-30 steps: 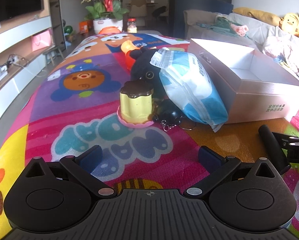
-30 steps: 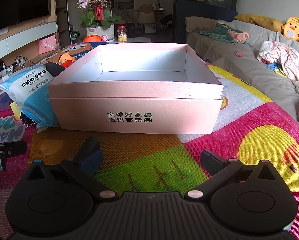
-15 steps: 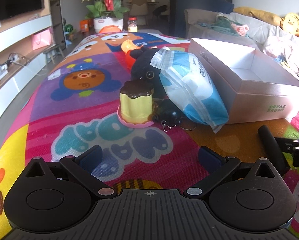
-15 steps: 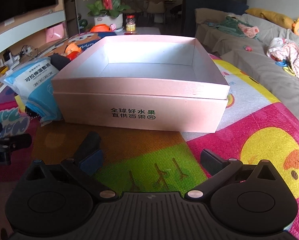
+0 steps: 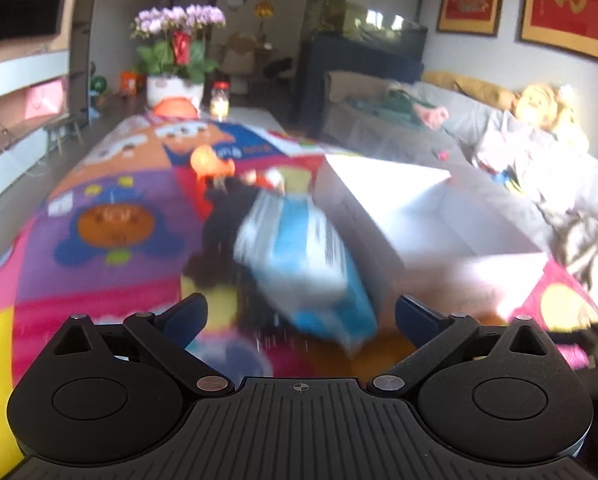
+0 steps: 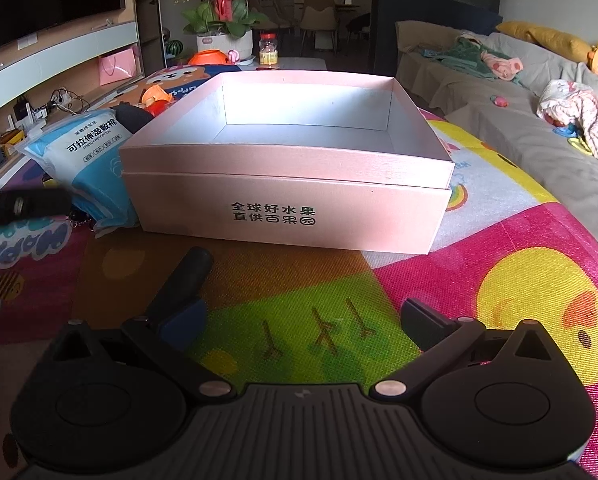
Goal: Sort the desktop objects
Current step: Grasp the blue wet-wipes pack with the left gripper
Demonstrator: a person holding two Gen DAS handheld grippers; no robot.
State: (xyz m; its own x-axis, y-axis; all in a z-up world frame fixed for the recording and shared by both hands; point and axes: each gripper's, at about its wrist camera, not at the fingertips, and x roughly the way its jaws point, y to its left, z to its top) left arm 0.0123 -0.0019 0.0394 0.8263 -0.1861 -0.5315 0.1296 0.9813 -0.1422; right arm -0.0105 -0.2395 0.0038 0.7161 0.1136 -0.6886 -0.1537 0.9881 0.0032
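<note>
We see the left gripper [image 5: 301, 312], jaws closing with nothing yet between them, facing the blue-and-white soft wipes pack [image 5: 299, 264] just ahead; its long axis runs away from us, beside the pink cardboard box [image 6: 287, 204]. The right gripper [image 6: 301, 316] stands open and holds nothing. The box is empty.

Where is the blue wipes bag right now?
In the right wrist view the blue wipes bag is at the left, leaning against the pink box.
</note>
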